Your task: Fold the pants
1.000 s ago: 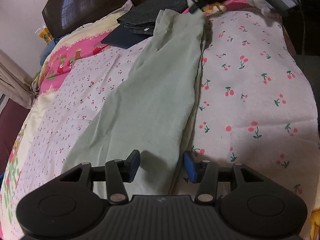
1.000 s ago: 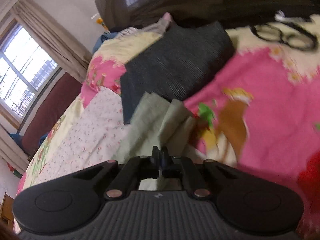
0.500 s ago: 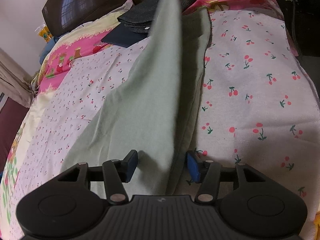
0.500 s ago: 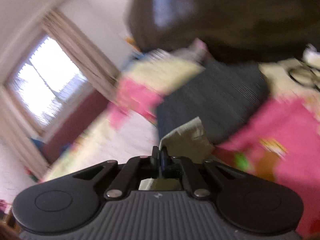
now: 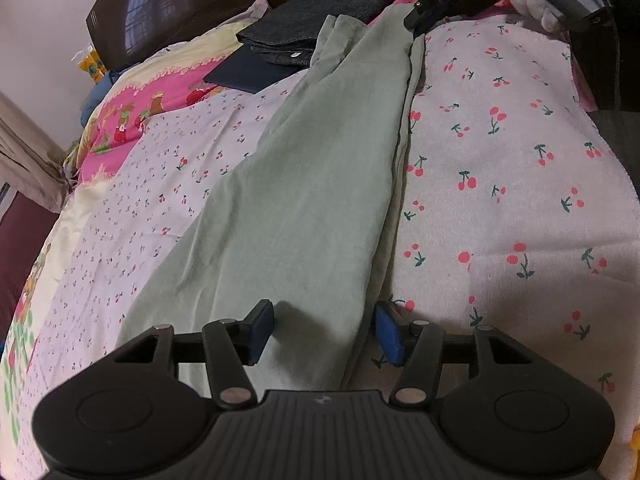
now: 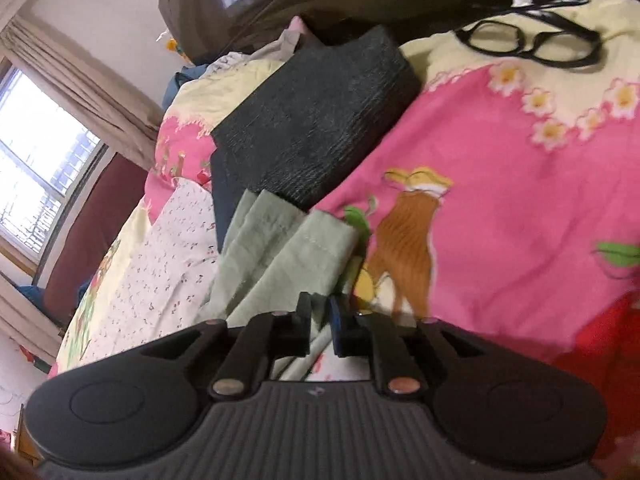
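Green pants (image 5: 320, 168) btwn open left tool (image 5: 324, 334), right tool (image 6: 320, 316) opening at hem

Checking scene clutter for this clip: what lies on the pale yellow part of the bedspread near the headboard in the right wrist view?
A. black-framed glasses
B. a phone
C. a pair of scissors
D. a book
A: black-framed glasses lie with lenses and temples visible on the yellow band of the bedspread, beyond the folded dark clothes.
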`<state>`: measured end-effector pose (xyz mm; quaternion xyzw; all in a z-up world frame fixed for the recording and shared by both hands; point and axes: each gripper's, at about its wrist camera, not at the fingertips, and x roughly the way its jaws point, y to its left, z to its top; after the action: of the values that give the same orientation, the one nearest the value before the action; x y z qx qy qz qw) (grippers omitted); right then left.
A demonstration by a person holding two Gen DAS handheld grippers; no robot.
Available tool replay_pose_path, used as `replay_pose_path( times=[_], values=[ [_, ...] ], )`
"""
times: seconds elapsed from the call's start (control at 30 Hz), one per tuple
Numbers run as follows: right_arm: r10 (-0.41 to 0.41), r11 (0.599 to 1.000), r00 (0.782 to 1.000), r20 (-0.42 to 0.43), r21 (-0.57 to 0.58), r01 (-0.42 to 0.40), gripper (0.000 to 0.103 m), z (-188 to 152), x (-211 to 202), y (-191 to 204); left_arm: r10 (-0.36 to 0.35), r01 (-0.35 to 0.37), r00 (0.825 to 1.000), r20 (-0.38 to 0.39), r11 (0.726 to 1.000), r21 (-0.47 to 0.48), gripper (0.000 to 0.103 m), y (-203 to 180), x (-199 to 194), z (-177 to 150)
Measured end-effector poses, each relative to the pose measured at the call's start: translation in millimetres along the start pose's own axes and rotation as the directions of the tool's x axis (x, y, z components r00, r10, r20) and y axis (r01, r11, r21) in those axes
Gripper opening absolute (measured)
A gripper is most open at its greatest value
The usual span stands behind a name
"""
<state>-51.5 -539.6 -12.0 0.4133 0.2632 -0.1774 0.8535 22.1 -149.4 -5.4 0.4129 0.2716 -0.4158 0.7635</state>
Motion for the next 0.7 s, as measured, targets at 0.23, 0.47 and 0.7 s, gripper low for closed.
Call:
replay_pose_path(
  times=[0.23, 0.47, 0.7],
  values=[
    [0.055, 0.994, 0.998, -0.041, 0.101, -0.051, 0.041, 2, -1, 3, 0.008, -0.008, 1.000, 0.005, 1.000, 0.010, 0.070, -2, -1, -2],
    [-0.007, 0.993, 0.999, -0.040, 0.119, 0.012, 0.042, 0, -13, 9, 0.013, -0.013, 1.000, 0.015, 1.000, 0.001, 0.073, 0, -2, -4],
    [0.003, 0.994, 0.998, -0.060, 0.107, 0.003, 0.044, -3, 11, 20, 0.011, -0.011, 1.000, 0.020, 1.000, -0.015, 0.075, 1, 2, -4]
  ],
)
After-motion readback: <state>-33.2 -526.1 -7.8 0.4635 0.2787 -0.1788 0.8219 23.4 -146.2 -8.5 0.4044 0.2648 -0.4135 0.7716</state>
